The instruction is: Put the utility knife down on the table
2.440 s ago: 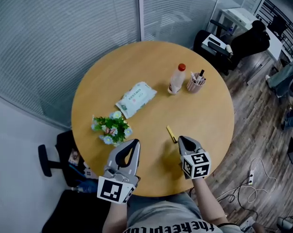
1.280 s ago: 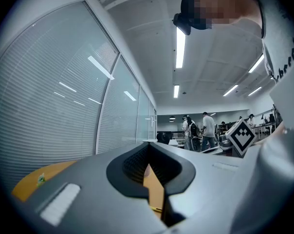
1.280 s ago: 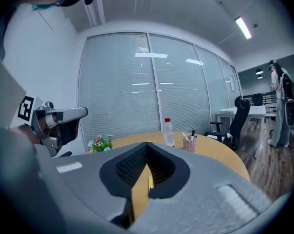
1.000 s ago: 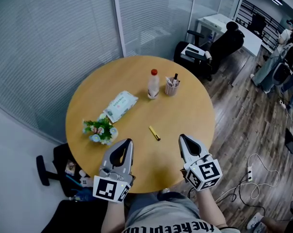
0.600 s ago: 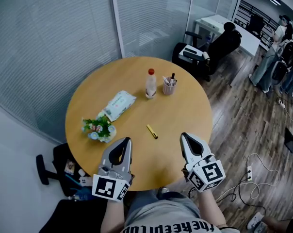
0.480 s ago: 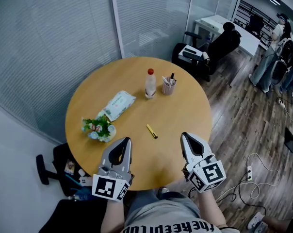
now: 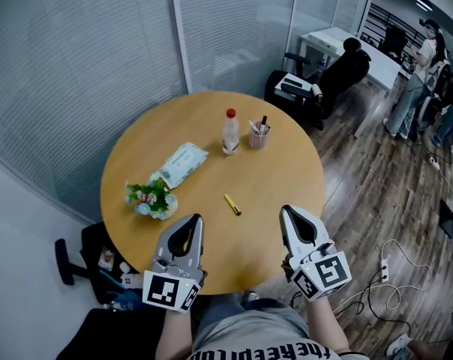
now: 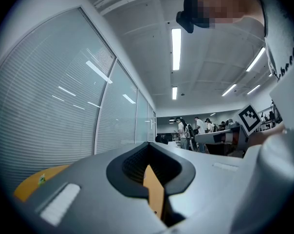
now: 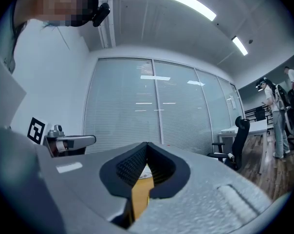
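Note:
The yellow utility knife lies flat on the round wooden table, near the middle of its near half, with nothing touching it. My left gripper hovers over the table's near edge, left of the knife and apart from it, with its jaws together and nothing held. My right gripper is right of the knife, also apart from it, jaws closed and empty. In the left gripper view the left gripper tips meet. The right gripper tips also meet in the right gripper view.
On the table stand a red-capped bottle and a pen cup at the far side, a wipes pack and a small flower pot at the left. Office chairs stand beyond the table, and cables lie on the floor at the right.
Both grippers have drawn back toward me from the knife, which stays lying on the table. The head view has tilted, so the table now sits further off.

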Tool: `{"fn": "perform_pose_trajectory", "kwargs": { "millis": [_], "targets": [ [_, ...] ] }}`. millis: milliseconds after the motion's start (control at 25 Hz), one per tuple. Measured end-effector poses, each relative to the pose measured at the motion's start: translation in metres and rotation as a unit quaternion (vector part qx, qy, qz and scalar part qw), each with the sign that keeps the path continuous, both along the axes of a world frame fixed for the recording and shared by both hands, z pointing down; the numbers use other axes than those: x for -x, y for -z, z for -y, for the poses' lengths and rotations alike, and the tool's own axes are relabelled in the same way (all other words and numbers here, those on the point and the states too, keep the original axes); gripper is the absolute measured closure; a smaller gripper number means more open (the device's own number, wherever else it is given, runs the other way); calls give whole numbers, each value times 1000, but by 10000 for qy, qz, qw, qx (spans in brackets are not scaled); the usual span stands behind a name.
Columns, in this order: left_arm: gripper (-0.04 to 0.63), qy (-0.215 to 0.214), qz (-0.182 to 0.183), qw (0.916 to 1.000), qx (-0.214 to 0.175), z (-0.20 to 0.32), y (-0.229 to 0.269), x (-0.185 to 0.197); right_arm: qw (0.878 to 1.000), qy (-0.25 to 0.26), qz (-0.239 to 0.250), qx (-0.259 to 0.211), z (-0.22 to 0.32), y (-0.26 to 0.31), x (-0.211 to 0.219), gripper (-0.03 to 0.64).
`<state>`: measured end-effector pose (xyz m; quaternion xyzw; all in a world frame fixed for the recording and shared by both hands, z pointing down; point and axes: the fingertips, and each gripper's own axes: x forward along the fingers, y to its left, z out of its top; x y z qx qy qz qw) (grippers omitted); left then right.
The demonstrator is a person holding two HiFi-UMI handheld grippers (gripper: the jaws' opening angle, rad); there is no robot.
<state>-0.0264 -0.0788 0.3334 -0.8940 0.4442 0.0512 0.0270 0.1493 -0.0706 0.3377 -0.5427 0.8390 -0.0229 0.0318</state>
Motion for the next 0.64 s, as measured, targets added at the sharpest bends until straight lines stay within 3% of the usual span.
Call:
{"fn": "perform_pose_trajectory", "kwargs": {
  "millis": [640],
  "targets": [
    [583, 70, 18, 10000, 5, 4, 0, 1, 9999, 48, 114, -44, 7, 4, -1, 617]
  ]
}}
